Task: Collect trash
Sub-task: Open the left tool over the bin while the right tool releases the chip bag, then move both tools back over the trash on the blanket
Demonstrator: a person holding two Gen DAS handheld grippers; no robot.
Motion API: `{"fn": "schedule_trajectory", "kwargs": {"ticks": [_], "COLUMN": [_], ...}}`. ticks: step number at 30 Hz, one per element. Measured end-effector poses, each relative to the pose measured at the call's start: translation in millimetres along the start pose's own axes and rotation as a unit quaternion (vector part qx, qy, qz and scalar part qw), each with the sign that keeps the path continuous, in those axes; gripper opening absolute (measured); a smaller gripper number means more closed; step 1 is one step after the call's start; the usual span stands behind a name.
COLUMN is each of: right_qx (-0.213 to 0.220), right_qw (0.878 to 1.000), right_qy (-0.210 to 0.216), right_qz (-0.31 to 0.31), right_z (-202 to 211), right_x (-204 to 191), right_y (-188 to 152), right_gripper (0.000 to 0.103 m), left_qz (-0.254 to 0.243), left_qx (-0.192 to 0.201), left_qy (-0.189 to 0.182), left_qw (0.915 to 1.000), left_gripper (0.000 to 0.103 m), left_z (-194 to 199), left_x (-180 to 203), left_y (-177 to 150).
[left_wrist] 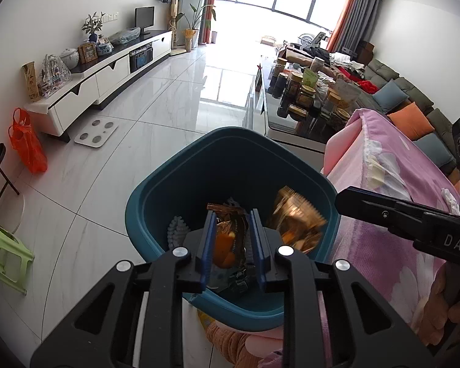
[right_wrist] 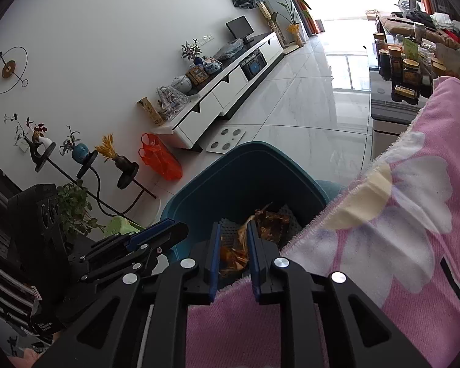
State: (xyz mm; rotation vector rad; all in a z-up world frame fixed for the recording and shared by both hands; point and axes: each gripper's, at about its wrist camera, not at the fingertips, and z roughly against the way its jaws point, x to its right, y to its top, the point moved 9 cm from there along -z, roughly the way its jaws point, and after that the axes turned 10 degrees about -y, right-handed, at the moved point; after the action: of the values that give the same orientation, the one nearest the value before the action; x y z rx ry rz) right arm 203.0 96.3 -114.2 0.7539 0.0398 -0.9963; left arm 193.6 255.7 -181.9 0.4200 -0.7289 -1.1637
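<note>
Left gripper (left_wrist: 233, 214): fingers released over the teal plastic bin (left_wrist: 156, 196) | right gripper (right_wrist: 233, 225): fingers released | shiny golden wrapper (left_wrist: 296, 225): blurred above the bin | snack packet (left_wrist: 230, 239): inside the bin.

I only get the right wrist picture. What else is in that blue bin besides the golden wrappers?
Observer: A white ridged piece lies by the bin's left wall.
Operator: Where's the golden wrapper exactly?
Observer: Blurred, inside the bin near its right wall, seen just under the right gripper.
Operator: What's beyond the pink blanket?
Observer: A grey sofa with an orange cushion.
</note>
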Motion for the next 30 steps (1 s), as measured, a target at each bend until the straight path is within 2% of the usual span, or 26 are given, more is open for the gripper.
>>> {"fn": "schedule_trajectory", "kwargs": {"ticks": [6, 9, 14, 16, 21, 25, 30], "right_qx": [0.007, 0.014, 0.046, 0.061, 0.100, 0.125, 0.147], "right_qw": [1.000, 1.000, 0.999, 0.998, 0.995, 0.989, 0.976], "right_qy": [0.007, 0.012, 0.008, 0.003, -0.028, -0.070, -0.138], "right_qz": [-0.008, -0.012, 0.000, 0.006, -0.001, -0.026, -0.077], "right_z": [5.6, 15.3, 49.1, 66.3, 114.2, 153.4, 199.7], "right_x": [3.7, 7.3, 14.6, 20.3, 49.8, 87.3, 147.1], "right_y": [-2.5, -4.9, -12.6, -17.7, -36.3, -59.9, -95.3], "right_gripper": [0.019, 0.020, 0.026, 0.027, 0.031, 0.034, 0.034], "left_qz": [0.006, 0.000, -0.028, -0.045, -0.094, -0.133, -0.178], "left_qx": [0.007, 0.016, 0.036, 0.044, 0.047, 0.031, 0.000], "left_qy": [-0.001, -0.009, -0.046, -0.065, -0.122, -0.162, -0.206], "left_qw": [1.0000, 0.9998, 0.9979, 0.9959, 0.9869, 0.9773, 0.9623], "left_gripper": [0.028, 0.036, 0.044, 0.050, 0.055, 0.056, 0.056], "left_z": [2.3, 9.4, 30.6, 39.4, 51.2, 45.3, 31.9], "left_x": [-2.1, 3.3, 30.8, 48.8, 107.9, 162.1, 227.3], "left_y": [1.9, 3.4, 4.3, 5.2, -1.3, -12.5, -32.3]}}
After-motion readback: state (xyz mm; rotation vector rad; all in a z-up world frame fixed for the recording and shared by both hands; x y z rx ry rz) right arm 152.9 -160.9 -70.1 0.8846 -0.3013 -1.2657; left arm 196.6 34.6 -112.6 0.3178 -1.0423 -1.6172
